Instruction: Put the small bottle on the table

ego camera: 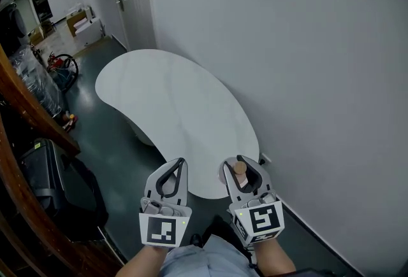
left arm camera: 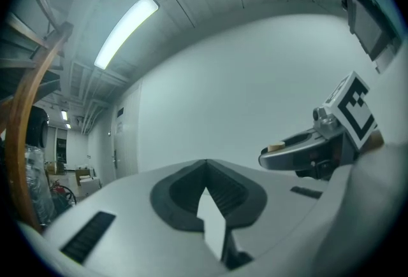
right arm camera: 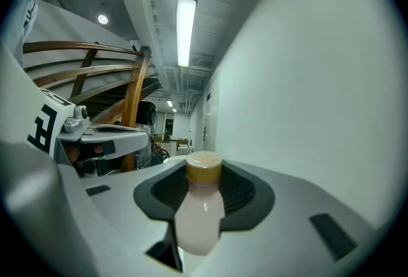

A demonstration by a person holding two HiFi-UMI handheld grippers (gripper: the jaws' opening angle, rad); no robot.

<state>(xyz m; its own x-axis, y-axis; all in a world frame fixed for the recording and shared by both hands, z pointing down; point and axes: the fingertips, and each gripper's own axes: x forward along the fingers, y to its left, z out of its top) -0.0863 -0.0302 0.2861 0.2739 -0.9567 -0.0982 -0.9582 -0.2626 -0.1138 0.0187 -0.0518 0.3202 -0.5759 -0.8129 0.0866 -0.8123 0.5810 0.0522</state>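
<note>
**White table bare as bottle hangs short of it**

Clamped between the jaws of the right gripper (ego camera: 242,165), the small bottle (right arm camera: 199,218) (pale body, tan cap) is carried in the air, cap pointing away from the person holding it. In the right gripper view the ribbed pads press on its neck and shoulders from both sides, with the body hanging toward the camera. In the head view only the cap shows, poking up inside the loop of the jaws near the closest end of the table (ego camera: 172,104).

Beside it, the left gripper (ego camera: 180,161) is clenched on nothing, its jaw tips meeting. It is held level with its partner and just apart from it.

Beyond both tools lies the kidney-shaped white tabletop, close against a plain pale wall (ego camera: 306,46), with a dark green floor (ego camera: 102,135) around it and a curved wooden railing (ego camera: 25,116) at the left.

By the look of things, the pick-up is done and the placing is not. The bottle touches no surface, so carrying it out over the top, lowering it until its base rests there and letting go all remain.
</note>
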